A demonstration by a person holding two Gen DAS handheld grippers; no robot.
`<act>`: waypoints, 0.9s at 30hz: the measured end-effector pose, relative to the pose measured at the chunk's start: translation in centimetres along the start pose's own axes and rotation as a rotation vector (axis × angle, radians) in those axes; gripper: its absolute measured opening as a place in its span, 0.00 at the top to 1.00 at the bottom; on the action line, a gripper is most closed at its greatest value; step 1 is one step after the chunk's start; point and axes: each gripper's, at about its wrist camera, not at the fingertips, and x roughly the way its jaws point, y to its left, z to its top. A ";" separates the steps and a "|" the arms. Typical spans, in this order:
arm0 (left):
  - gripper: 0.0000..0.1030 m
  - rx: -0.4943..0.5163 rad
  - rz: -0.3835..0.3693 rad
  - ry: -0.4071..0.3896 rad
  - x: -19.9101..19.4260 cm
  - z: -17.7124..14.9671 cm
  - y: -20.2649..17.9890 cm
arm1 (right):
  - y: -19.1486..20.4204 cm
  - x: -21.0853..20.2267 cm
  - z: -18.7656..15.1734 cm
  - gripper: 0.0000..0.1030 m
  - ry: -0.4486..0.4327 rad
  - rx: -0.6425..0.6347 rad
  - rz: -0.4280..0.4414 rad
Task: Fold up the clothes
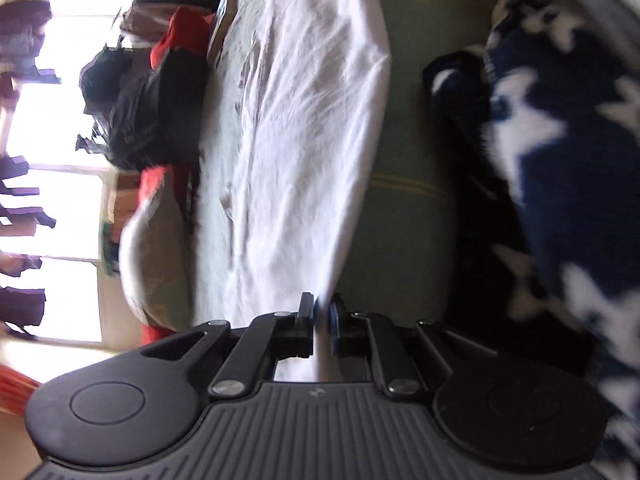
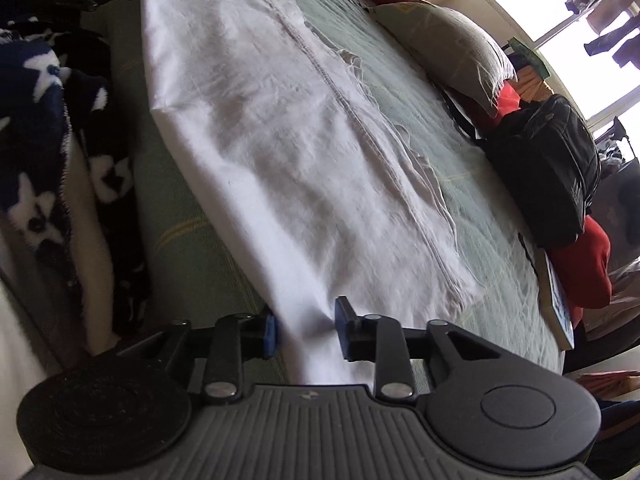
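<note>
Left gripper nearly closed, pinching a thin edge of the white garment. Right gripper set wider, jaws about half apart, gripping a bunched corner of the same garment. One white garment, spread flat on the green bedspread. Beyond the garment: one black backpack, one grey pillow. Beside the garment's near edge: one navy blanket with white stars.
</note>
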 end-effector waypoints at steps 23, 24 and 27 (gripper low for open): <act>0.59 -0.591 -0.282 0.091 -1.6 -11.0 2.3 | -5.1 2.9 -2.7 0.34 -0.046 0.324 0.218; 0.59 -0.626 -0.282 0.069 -2.0 -11.2 3.3 | -5.9 2.6 -2.8 0.34 -0.066 0.356 0.226; 0.54 -0.776 -0.290 -0.033 -2.2 -11.0 7.0 | -8.4 1.8 -2.4 0.24 -0.166 0.468 0.254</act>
